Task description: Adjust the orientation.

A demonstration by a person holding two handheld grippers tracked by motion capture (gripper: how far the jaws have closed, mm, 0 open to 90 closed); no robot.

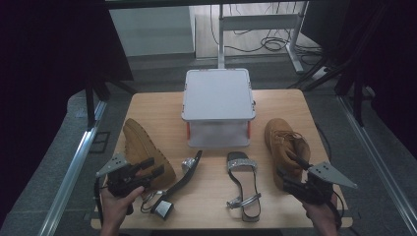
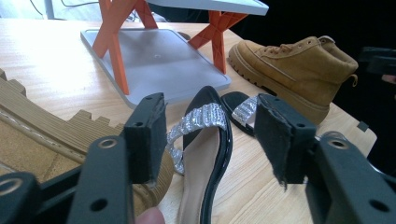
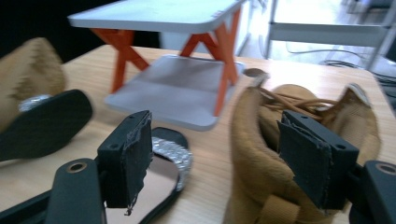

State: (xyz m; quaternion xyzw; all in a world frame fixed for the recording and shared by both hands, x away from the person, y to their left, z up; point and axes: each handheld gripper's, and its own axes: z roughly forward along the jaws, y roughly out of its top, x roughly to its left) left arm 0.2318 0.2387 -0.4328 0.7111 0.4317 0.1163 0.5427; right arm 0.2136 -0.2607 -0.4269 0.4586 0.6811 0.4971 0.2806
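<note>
1. Tan suede covers the right boot (image 1: 286,147), a lace-up ankle boot with a thick ridged sole; we see it standing on the right part of the wooden table (image 1: 162,103), its toe pointing away from us.
2. We see in the right gripper view that this boot (image 3: 261,154) is open at the top, with brown laces loose inside the collar.
3. Our right tool (image 1: 290,172) is at the heel end of this boot. Its jaws stand wide apart, one on the inner side of the collar and one outside it. We cannot tell if the pads already touch the suede, so we count it as released.
4. A second tan boot, the left boot (image 1: 146,152), lies on its side at the left part of the table, so its ridged sole shows in the left gripper view (image 2: 56,135).
5. Our left tool (image 1: 147,169) is just beside this boot, with its jaws apart and nothing pressed between them.
6. Beyond the left tool's jaws lies a black sandal (image 2: 205,154) with a glittering strap, and its pair (image 1: 242,184) lies flat in the middle of the table.
7. A grey two-level rack (image 1: 218,105) with orange legs stands behind the shoes.
</note>
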